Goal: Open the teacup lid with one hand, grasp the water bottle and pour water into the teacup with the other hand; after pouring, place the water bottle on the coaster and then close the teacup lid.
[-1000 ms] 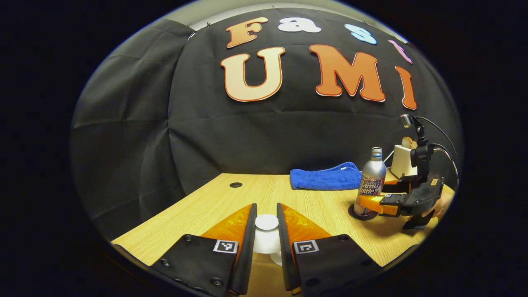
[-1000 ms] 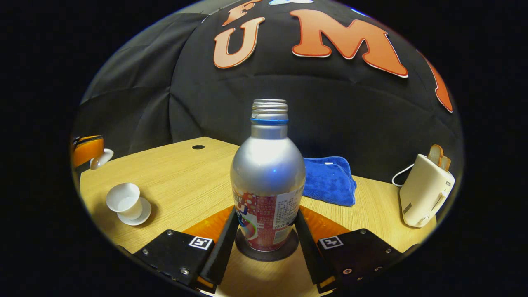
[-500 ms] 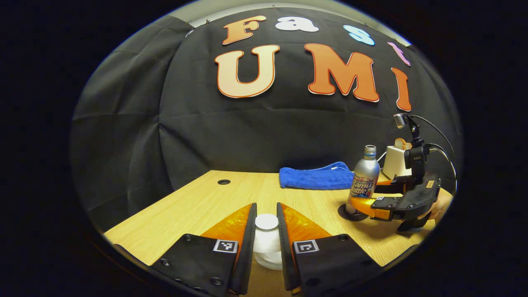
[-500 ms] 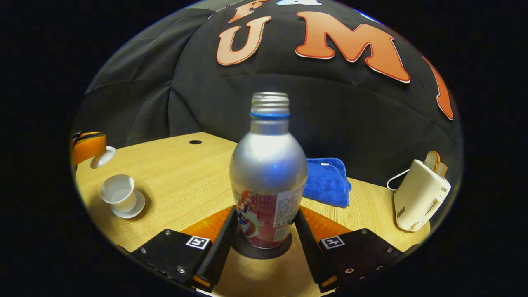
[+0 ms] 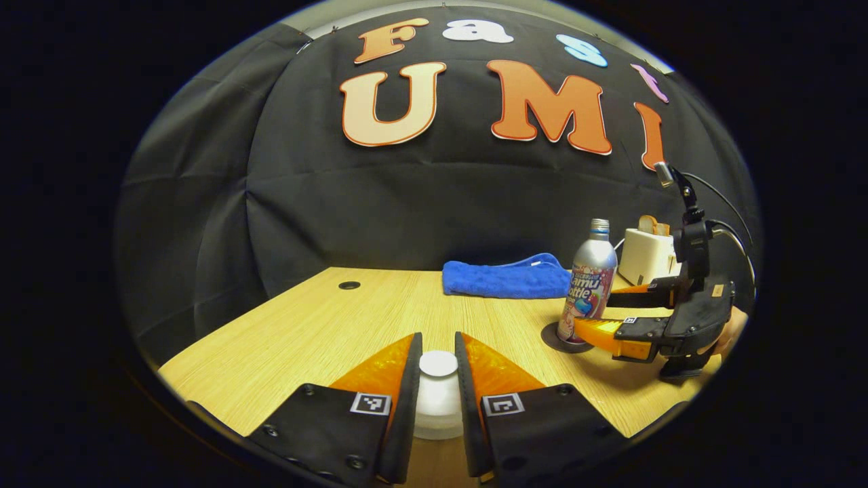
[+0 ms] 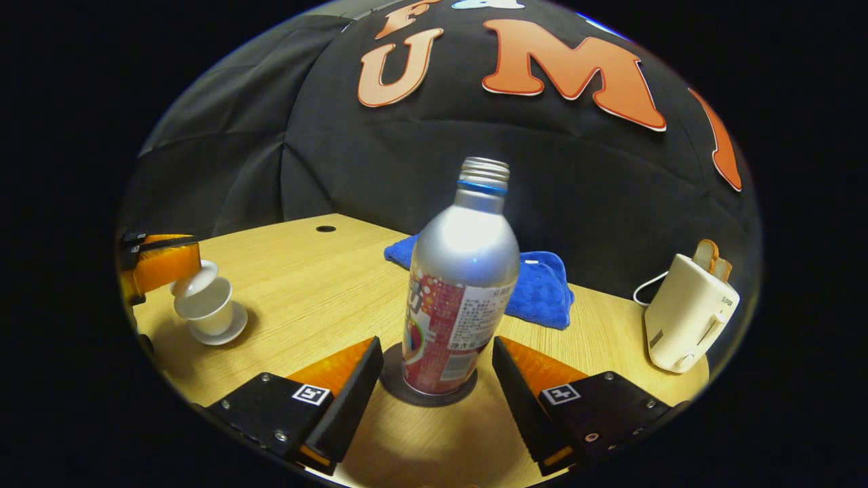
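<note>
The left tool [image 5: 437, 379] is clenched on the white lid [image 5: 438, 364], both fingers pressing its knob. In the right gripper view that lid [image 6: 194, 278] hangs tilted just above the open teacup [image 6: 203, 308], which stands on its saucer [image 6: 220, 330] at the left side of the wooden surface [image 6: 305, 285]; whether lid and cup touch cannot be told. The right tool [image 6: 430, 379] is released: its two fingers stand apart on either side of the water bottle [image 6: 461, 285], with a clear gap on each side. The uncapped silver bottle stands on the dark round coaster [image 6: 393, 379] near the middle of the surface. In the left gripper view the bottle [image 5: 588, 281] and coaster [image 5: 553, 339] lie to the right, with the right tool [image 5: 600, 315] around them and part of a hand [image 5: 729, 332] behind it. A blue towel [image 6: 542, 291] lies beyond the bottle at the far edge, and a cream toaster [image 6: 685, 318] with bread [image 6: 712, 257] in it stands at the far right.
</note>
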